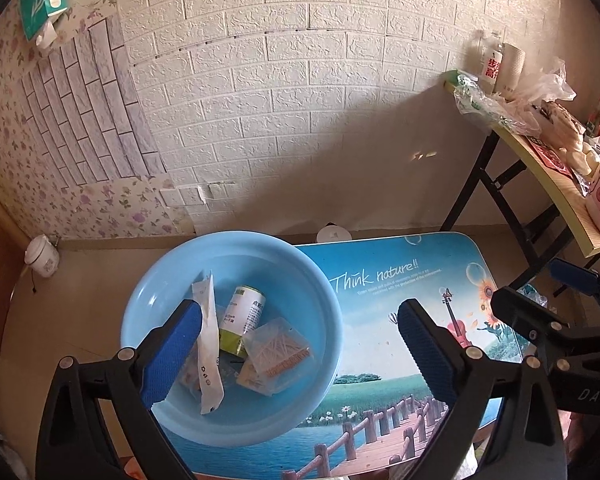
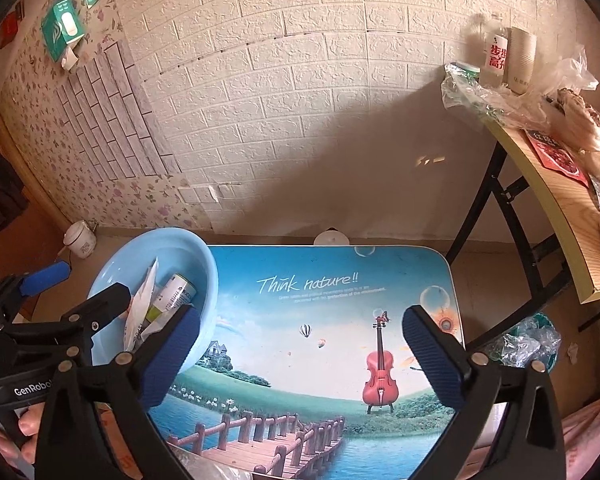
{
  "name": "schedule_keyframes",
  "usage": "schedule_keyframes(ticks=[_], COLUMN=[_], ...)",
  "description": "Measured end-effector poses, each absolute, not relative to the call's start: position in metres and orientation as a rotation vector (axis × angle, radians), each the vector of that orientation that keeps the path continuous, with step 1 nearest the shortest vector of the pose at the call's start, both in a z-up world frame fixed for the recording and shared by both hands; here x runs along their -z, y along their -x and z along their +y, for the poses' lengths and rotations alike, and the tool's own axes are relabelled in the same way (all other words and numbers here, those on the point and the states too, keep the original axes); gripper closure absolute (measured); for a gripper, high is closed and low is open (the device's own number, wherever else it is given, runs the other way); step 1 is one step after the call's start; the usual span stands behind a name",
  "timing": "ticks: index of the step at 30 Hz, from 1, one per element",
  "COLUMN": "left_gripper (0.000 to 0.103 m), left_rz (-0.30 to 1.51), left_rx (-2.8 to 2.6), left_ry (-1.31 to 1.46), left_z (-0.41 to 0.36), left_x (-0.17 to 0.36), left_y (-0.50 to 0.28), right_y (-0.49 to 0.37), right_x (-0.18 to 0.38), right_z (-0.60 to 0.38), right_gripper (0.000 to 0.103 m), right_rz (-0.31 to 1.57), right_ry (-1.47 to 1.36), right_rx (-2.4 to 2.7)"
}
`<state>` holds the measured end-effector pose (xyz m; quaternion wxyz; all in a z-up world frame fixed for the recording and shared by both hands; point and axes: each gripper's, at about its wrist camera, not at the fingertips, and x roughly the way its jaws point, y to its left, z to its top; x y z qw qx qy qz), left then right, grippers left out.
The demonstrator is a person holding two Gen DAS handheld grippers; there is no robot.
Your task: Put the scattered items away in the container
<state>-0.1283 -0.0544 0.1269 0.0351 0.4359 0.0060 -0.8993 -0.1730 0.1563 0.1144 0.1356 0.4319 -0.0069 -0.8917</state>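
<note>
basin filled, table bare

from my remote seat, left to right: the blue basin [image 1: 236,264] on the low table [image 2: 380,264] holds a white sachet [image 1: 208,344], a can [image 1: 246,310] and a swab packet [image 1: 278,354]. left gripper [image 1: 300,354] and right gripper [image 2: 302,354] gape wide, holding nothing. tidying looks finished; next i'd check the table's near edge, cut off below.

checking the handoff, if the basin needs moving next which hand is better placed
Left, probably. The left gripper hangs open right over the basin, one finger above its contents. The right gripper is open over bare table, beside the basin.
</note>
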Motion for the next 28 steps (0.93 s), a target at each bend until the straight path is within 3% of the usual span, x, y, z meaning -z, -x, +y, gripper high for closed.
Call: schedule_keyframes(ticks=[28], left_gripper=[0.003], left_rz=[0.033], left_rx=[2.774], left_ry=[-1.345], left_z=[-0.0568], left_x=[-0.1256], left_y=[0.1247], right_y=[0.1686], right_x=[-0.1155], right_z=[0.1548], right_gripper=[0.0], right_rz=[-0.019], right_ry=[-1.265], right_rx=[2.596])
